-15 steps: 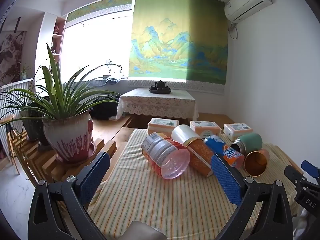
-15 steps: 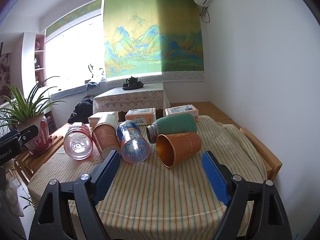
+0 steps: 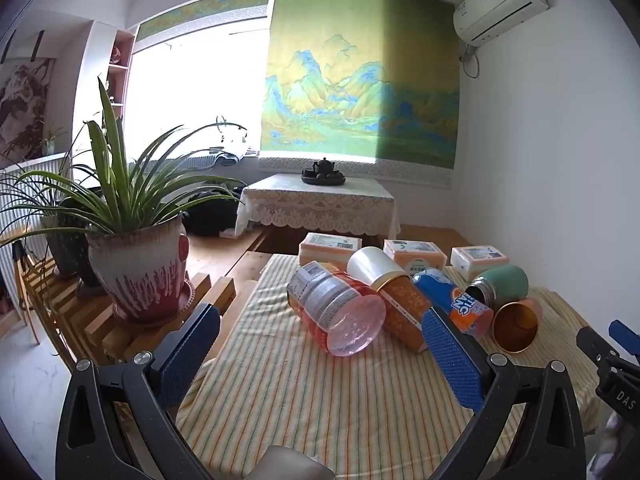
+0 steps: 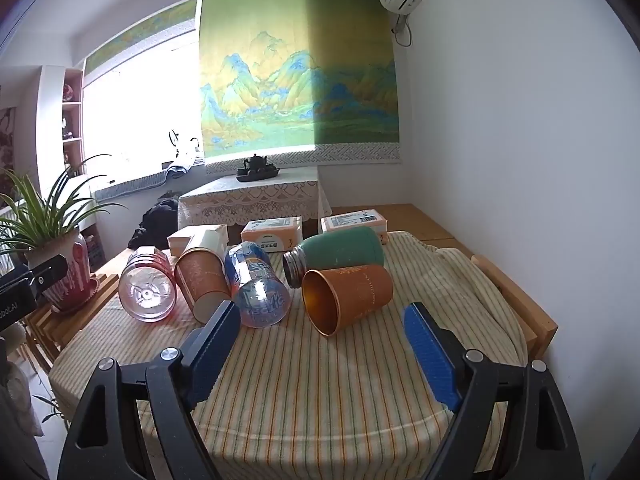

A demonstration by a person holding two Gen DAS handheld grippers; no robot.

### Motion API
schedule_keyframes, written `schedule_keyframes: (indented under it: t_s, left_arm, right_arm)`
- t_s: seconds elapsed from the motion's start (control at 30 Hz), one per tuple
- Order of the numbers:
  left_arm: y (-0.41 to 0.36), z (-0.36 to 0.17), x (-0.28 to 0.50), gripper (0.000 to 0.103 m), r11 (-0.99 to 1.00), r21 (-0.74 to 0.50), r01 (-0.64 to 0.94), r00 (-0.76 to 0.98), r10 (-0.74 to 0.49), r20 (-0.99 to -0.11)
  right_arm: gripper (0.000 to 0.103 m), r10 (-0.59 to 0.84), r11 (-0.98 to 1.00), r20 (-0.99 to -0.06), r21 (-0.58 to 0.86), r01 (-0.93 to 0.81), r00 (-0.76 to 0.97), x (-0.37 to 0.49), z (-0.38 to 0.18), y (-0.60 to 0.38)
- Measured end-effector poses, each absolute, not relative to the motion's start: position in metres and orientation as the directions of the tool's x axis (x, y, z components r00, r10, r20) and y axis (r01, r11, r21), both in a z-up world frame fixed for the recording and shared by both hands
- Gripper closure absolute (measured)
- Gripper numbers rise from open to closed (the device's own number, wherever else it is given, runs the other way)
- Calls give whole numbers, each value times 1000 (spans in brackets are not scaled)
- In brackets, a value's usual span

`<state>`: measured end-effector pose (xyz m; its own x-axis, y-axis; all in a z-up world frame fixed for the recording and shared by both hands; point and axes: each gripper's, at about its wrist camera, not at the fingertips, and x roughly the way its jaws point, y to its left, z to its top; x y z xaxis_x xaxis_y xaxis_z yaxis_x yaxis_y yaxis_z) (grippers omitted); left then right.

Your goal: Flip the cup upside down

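Bottles (image 4: 258,288) and a green flask (image 4: 340,250) lie touching the orange cup (image 4: 346,296), which rests on its side on the striped cloth (image 4: 320,380). Right gripper (image 4: 320,344) and left gripper (image 3: 320,356) are both spread wide and empty. Object positions match the earlier frame; the right gripper sits slightly nearer the cup.

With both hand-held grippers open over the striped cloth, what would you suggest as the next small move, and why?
Probably ease the right hand-held gripper forward until its open fingers straddle the orange cup. The cup lies on its side directly ahead of it, mouth facing the camera, beside the green flask, and nothing is gripped yet. The left hand-held gripper faces the clear bottle instead.
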<state>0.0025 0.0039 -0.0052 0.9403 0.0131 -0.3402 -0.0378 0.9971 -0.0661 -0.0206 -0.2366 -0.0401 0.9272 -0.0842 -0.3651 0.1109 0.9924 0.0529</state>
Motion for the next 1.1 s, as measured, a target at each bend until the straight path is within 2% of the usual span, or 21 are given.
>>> schedule_keyframes:
  t_s: [1.1]
  left_arm:
    - [6,-7,2,1,997,-65,-38,939,13,-345]
  right_arm:
    - [22,-114,990,-325,41,135,939,-21,-30,-236]
